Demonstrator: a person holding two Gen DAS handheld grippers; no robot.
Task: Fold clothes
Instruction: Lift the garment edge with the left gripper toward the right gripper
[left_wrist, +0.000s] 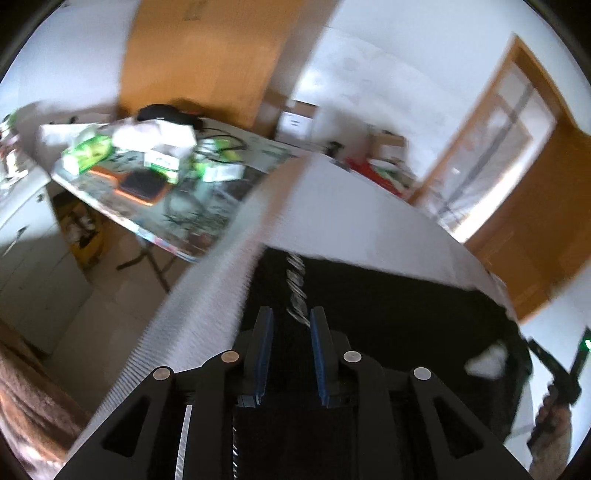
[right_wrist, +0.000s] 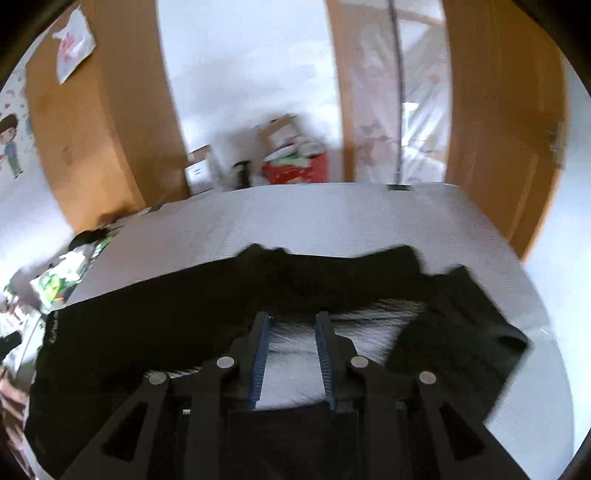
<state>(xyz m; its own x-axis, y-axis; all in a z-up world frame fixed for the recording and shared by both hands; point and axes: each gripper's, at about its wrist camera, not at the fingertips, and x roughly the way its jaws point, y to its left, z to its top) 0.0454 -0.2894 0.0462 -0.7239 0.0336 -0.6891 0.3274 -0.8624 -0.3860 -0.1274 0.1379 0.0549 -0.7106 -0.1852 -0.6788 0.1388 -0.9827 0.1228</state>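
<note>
- Work surface (right_wrist: 332, 221) — a pale grey padded table filling the centre of the right wrist view; bare room shows along its far edge and at the lower right, enough for a fold to travel.
- Black garment (right_wrist: 166, 321) — the task's item, lying spread across the middle of that surface, left to right in the frame. Its near edge is ragged, with a strip of grey surface showing between it and the camera; one flap (right_wrist: 461, 332) lies at the centre right.
- Cluttered side table (left_wrist: 147, 166) — upper left of the left wrist view, well apart from the garment; probably no obstacle.
- Left gripper (left_wrist: 291, 325) — lower centre of its frame, over black cloth; jaws set narrow but parted. Whether cloth is pinched cannot be told; blur is heavy.
- Right gripper (right_wrist: 291, 332) — lower centre, jaws parted, grey surface visible between them, tips near the garment's near edge — judged to be lined up for an edge grasp.
</note>
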